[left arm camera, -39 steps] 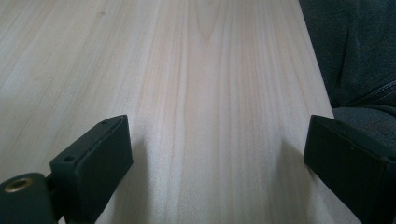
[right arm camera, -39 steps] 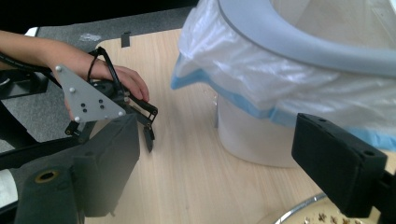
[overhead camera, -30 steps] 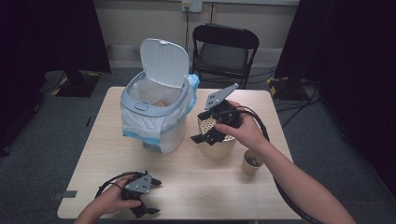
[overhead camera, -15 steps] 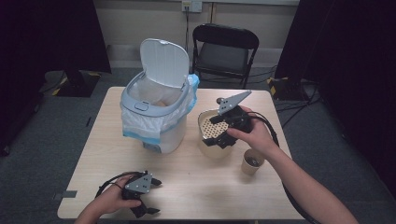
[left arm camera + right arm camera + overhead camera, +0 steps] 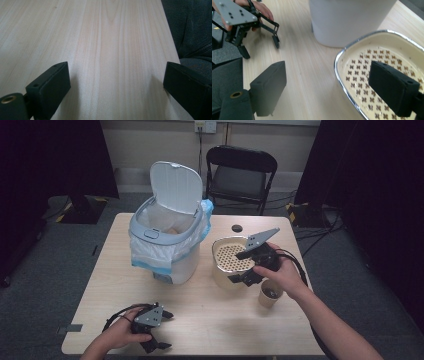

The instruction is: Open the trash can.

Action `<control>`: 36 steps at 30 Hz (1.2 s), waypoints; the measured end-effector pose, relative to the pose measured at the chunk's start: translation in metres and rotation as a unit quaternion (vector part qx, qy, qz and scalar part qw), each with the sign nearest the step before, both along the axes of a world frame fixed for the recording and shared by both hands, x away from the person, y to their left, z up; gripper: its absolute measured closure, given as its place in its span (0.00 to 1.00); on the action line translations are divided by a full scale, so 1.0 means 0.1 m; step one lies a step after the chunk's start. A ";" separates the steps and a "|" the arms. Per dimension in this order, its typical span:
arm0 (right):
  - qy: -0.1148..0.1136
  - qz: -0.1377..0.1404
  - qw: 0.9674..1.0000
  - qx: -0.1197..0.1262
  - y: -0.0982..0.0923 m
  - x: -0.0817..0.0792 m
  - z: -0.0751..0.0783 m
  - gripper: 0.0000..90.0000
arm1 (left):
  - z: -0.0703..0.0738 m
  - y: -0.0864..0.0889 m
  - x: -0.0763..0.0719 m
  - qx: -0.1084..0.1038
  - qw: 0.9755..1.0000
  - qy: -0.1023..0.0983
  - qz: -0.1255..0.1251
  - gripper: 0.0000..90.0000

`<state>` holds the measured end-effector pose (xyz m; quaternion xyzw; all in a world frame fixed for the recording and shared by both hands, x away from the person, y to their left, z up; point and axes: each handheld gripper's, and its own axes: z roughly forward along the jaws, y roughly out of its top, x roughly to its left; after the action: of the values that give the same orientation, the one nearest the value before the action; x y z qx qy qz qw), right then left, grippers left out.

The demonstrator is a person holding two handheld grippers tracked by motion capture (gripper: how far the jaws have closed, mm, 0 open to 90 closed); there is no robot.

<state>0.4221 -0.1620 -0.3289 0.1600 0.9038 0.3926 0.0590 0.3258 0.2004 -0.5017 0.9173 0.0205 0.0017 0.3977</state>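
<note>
Overhead: cream perforated basket w/ metal rim [image 5: 231, 260] sits at table centre-right, just beside the white lidded bin w/ plastic liner [image 5: 167, 240] at its 9 o'clock. Right gripper [image 5: 245, 276] hovers at basket's 4 o'clock edge, jaws apart, holding nothing; the rim runs between them. Left gripper [image 5: 154, 332] rests at table's 7 o'clock, released, well apart. Right hand is nearer. Small paper cup [image 5: 270, 293] stands just beside right hand.

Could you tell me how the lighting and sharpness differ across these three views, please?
High view: dim, dark at the edges, slightly soft, the light wooden table evenly lit. Left gripper view: bright wood grain sharp, the near black fingers casting soft shadows. Right gripper view: the cream perforated metal-rimmed basket fairly sharp, the fingers blurred.
</note>
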 end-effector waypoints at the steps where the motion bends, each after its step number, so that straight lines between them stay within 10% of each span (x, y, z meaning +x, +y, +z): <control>1: 0.001 -0.001 1.000 -0.002 -0.01 -0.01 -0.01 0.16 | 0.00 0.00 0.00 -0.001 1.000 0.000 0.001 0.07; 36: -0.002 -0.057 0.998 -0.029 -0.67 -0.17 -0.44 0.18 | 0.00 -0.01 0.00 -0.002 1.000 0.004 0.003 0.07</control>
<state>0.4047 -0.2293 -0.3725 0.2086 0.9040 0.3629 0.0872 0.3254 0.1996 -0.5019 0.9166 0.0250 -0.0005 0.3991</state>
